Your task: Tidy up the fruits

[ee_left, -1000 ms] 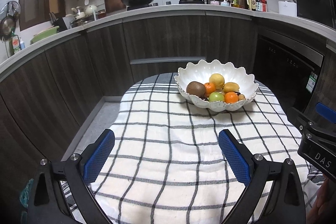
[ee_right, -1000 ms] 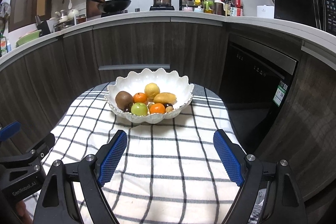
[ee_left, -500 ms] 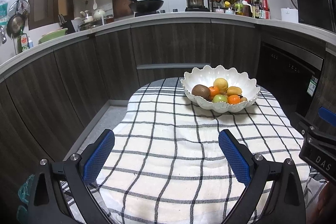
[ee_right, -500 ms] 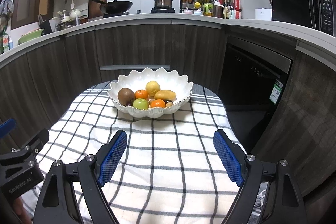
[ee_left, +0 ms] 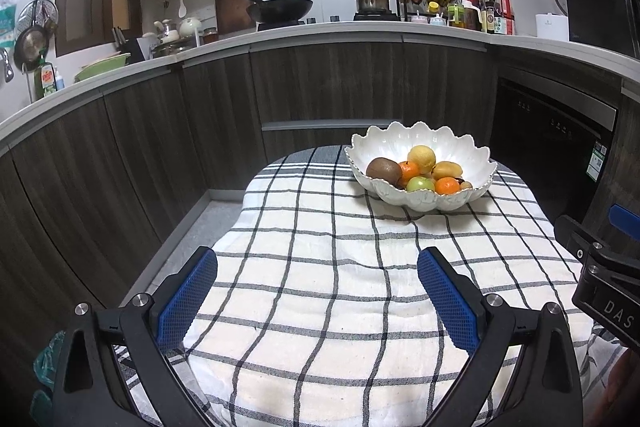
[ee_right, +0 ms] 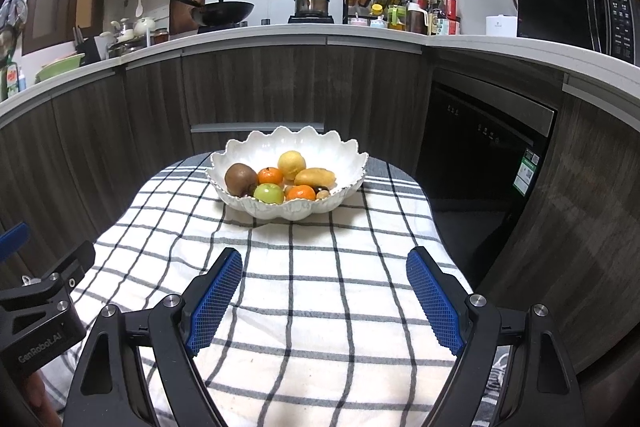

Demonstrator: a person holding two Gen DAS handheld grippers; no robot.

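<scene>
A white scalloped bowl (ee_left: 440, 143) (ee_right: 320, 147) stands at the far end of a checked cloth. It holds a brown kiwi (ee_right: 240, 179), a yellow lemon (ee_right: 292, 164), two oranges (ee_right: 301, 192), a green apple (ee_right: 268, 193) and a yellow mango (ee_right: 315, 177). My left gripper (ee_left: 318, 265) is open and empty, low over the near end of the cloth. My right gripper (ee_right: 324, 261) is open and empty, also near the front, well short of the bowl.
The checked cloth (ee_left: 340, 267) covers a small table with dark cabinets (ee_left: 160, 147) around it. A dishwasher (ee_right: 480, 147) stands to the right. The counter above carries a wok (ee_left: 280, 7), a pot, bottles and a microwave (ee_right: 572, 11).
Both grippers have drawn back and risen from the bowl, which looks smaller and farther. Both stay open and empty.
</scene>
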